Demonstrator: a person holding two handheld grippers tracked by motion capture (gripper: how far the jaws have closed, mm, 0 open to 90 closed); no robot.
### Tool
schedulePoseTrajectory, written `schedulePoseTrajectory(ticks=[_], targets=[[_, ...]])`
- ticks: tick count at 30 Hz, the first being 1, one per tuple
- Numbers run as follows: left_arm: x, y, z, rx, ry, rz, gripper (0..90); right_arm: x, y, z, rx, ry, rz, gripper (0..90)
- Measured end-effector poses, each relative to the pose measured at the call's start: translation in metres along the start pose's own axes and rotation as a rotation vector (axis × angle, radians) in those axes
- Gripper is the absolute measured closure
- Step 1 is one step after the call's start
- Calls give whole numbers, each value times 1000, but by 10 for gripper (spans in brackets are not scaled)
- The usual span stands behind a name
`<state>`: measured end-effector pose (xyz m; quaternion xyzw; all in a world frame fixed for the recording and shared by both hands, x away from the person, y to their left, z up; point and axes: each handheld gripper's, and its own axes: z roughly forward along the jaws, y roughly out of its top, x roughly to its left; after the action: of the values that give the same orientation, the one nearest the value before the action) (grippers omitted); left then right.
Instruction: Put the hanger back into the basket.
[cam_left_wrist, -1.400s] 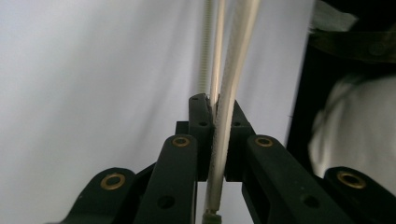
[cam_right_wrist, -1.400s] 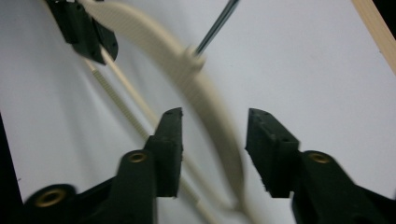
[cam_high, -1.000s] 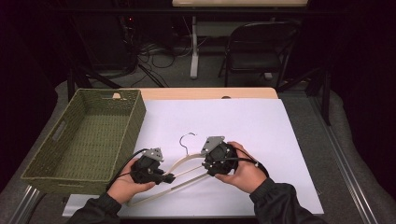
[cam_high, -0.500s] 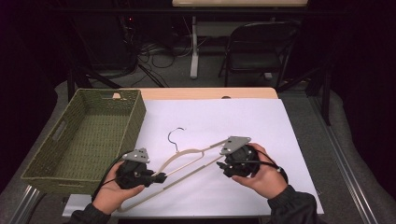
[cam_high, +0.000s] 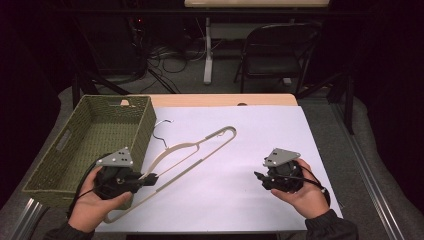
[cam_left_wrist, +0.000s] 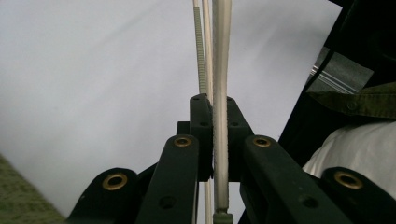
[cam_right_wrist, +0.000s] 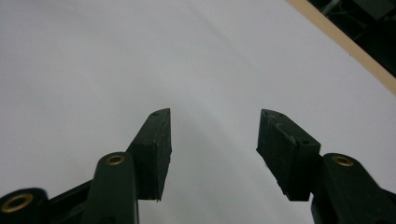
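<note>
Left hand-held gripper (cam_high: 150, 177) clamps the hanger (cam_high: 192, 150) beside the basket (cam_high: 90, 145); right hand-held gripper (cam_high: 257, 176), farther from the basket, gapes empty.

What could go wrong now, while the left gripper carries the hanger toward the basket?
The left gripper pinches the hanger near one end only, so the long free part may swing or twist out of the jaws. Its wire hook is close to the basket wall and could catch in the weave. The right gripper is open and apart, so it cannot steady the hanger.

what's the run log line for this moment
left gripper: shut on hanger | right gripper: open, empty | basket: beside hanger
</note>
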<state>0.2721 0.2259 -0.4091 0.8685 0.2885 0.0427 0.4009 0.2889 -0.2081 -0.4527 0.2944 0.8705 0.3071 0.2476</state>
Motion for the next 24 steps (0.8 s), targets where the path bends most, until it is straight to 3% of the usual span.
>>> schedulePoseTrajectory(ticks=[5, 11, 19, 24], targets=[[13, 0, -16, -19, 27, -23, 871, -9, -18, 6, 50, 15, 95, 419], [32, 2, -37, -39, 59, -50, 872, -15, -40, 17, 8, 33, 194, 404], [64, 2, -68, -41, 138, -56, 872, -22, -62, 23, -28, 13, 281, 404], [92, -4, -86, -31, 190, -69, 871, -26, -73, 24, -43, 2, 308, 398]])
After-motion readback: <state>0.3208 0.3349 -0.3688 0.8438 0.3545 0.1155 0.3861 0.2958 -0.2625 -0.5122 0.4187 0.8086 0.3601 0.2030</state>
